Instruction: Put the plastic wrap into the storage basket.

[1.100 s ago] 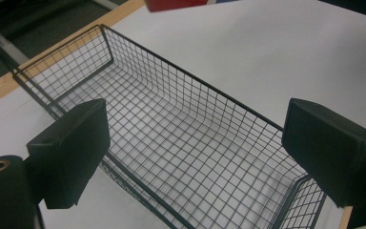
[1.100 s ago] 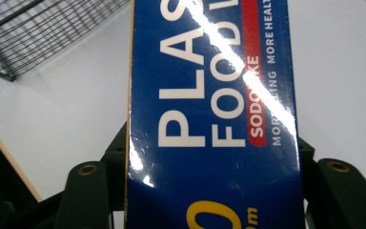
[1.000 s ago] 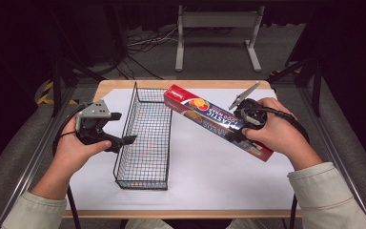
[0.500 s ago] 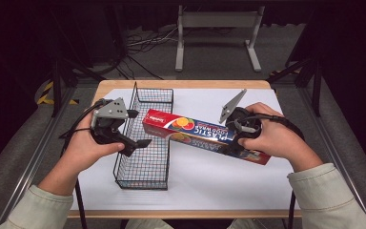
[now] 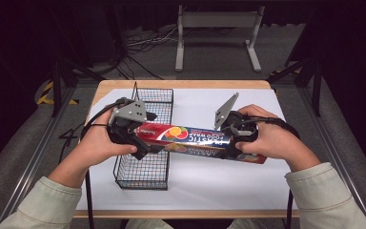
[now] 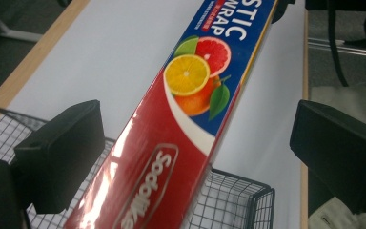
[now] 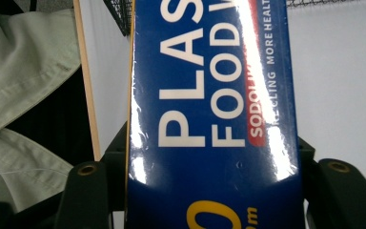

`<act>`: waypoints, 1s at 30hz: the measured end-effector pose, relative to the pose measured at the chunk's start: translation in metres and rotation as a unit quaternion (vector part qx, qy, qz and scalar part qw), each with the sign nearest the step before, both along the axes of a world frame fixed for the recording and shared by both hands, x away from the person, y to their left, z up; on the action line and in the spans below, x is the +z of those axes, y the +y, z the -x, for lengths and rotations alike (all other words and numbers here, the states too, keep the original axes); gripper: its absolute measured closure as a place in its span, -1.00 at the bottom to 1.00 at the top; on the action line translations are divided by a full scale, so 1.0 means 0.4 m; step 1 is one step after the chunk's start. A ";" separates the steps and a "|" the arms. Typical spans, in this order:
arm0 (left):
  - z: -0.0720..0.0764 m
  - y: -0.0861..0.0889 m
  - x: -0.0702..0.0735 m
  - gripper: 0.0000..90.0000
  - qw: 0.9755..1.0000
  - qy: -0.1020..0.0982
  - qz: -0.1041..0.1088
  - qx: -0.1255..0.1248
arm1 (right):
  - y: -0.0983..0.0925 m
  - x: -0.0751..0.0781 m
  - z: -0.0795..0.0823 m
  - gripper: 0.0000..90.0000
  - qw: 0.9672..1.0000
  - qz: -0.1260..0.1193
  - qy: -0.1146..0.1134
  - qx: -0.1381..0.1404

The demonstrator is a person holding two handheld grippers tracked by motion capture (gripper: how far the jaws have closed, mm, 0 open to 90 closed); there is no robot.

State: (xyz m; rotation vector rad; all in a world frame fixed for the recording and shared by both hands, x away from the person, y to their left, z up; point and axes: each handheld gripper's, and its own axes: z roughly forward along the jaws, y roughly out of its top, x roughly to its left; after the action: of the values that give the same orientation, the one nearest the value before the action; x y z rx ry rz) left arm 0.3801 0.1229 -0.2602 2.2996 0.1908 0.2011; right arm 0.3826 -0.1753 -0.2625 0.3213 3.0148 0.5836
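A: Where was the plastic wrap box (image 5: 198, 140)?
B: Lifted off the white sheet (image 5: 195, 186), lying nearly level across the middle of the table (image 5: 181, 84). Its red end reached toward nine o'clock, over the wire basket (image 5: 145, 169); the other end pointed to about four o'clock, under the person's right hand (image 5: 274, 140).

A: Which tool carried it?
B: The right gripper (image 5: 232, 143). In the right gripper view its two black jaws stood pressed against both long sides of the blue box face (image 7: 209, 119), so it was clamped on the box.

A: And the left gripper (image 5: 143, 148)?
B: Its jaws stood wide. In the left gripper view the box (image 6: 171, 138) ran up between the two pads (image 6: 62, 157), with a clear gap on either side, touching neither.

A: Where did the basket sit?
B: Toward nine o'clock on the sheet, upright, its long side running from twelve to six.
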 end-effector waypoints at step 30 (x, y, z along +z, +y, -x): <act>-0.021 -0.162 -0.033 -0.75 0.990 0.011 -0.123 -0.066 | 0.035 0.020 0.011 -0.10 0.999 0.014 0.001 0.052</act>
State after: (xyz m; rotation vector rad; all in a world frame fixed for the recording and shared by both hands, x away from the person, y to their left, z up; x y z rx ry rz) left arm 0.3886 0.0580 -0.2733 2.5498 0.0246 0.1378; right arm 0.3783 -0.1615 -0.2545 0.1656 3.0539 0.5487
